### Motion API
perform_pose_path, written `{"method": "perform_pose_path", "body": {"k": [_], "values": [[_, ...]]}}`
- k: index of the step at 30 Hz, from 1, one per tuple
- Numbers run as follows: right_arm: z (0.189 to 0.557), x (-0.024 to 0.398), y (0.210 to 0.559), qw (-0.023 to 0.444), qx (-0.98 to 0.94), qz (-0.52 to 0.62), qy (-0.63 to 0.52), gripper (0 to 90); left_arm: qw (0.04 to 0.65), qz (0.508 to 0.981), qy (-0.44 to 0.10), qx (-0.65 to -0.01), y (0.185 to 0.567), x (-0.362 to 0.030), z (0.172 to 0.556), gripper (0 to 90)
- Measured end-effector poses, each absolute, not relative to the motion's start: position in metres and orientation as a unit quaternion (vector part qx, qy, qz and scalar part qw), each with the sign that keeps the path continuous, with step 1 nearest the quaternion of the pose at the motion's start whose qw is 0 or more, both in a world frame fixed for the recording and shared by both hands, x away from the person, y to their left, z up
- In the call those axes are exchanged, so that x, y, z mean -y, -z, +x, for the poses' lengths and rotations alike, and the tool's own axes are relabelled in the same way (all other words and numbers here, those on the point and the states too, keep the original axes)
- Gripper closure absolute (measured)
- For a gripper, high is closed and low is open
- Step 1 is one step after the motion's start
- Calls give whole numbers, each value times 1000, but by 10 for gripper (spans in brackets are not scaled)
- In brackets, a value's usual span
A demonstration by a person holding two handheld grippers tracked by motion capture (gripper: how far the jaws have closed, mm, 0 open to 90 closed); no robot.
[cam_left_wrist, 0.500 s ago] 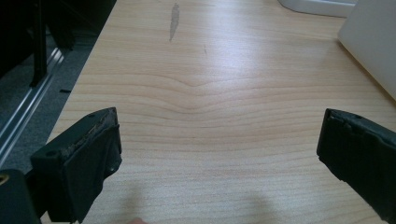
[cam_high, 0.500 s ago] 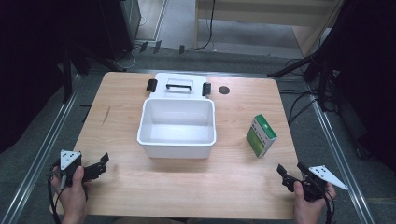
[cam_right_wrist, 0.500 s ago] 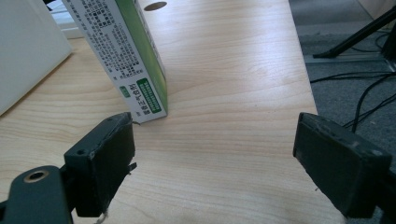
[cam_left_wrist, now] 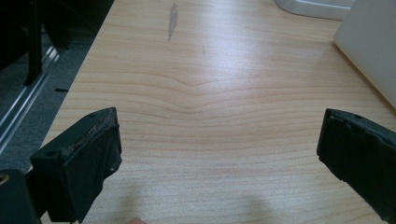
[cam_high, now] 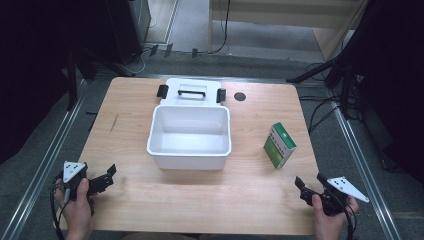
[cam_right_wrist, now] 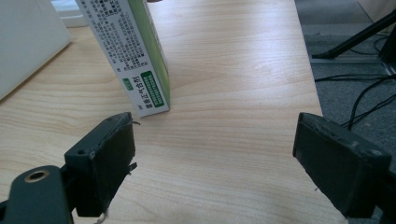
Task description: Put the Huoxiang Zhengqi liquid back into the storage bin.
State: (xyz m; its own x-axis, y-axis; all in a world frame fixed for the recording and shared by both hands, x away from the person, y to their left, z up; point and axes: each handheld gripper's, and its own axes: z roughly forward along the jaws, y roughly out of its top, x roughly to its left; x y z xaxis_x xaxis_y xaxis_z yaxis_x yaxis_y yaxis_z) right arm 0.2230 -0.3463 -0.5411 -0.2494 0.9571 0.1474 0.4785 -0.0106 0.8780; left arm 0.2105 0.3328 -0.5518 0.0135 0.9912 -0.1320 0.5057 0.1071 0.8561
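Note:
A white open bin (cam_high: 190, 135) stands mid-table, its lid (cam_high: 191, 92) with a black handle lying flat behind it. A green and white carton (cam_high: 280, 145) stands upright to the bin's right; it also rises at the top left of the right gripper view (cam_right_wrist: 135, 56). My right gripper (cam_high: 310, 181) rests near the table's front right corner, a short way in front of the carton, jaws open and empty (cam_right_wrist: 215, 158). My left gripper (cam_high: 102, 176) sits near the front left corner, open with nothing between its jaws (cam_left_wrist: 219, 154).
The wooden table (cam_high: 250, 200) has a small dark round hole (cam_high: 240, 96) near the back right. A corner of the bin (cam_left_wrist: 369, 51) shows at the right of the left gripper view. Cables and dark stands lie on the floor around the table.

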Motion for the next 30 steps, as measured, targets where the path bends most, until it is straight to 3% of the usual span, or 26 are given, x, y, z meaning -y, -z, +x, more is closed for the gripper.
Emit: {"method": "perform_pose_path", "body": {"k": [7, 13, 22, 30], "values": [[223, 340, 535, 267, -667, 536, -443, 132, 391, 594, -311, -630, 552, -331, 210, 7], [223, 320, 521, 293, -730, 499, -363, 135, 394, 596, -306, -630, 552, -333, 208, 6], [234, 301, 507, 248, -774, 509, -283, 159, 398, 595, -302, -629, 552, -334, 208, 6], [251, 280, 471, 172, -823, 508, -191, 144, 398, 591, -301, -633, 552, -334, 209, 7]]}}
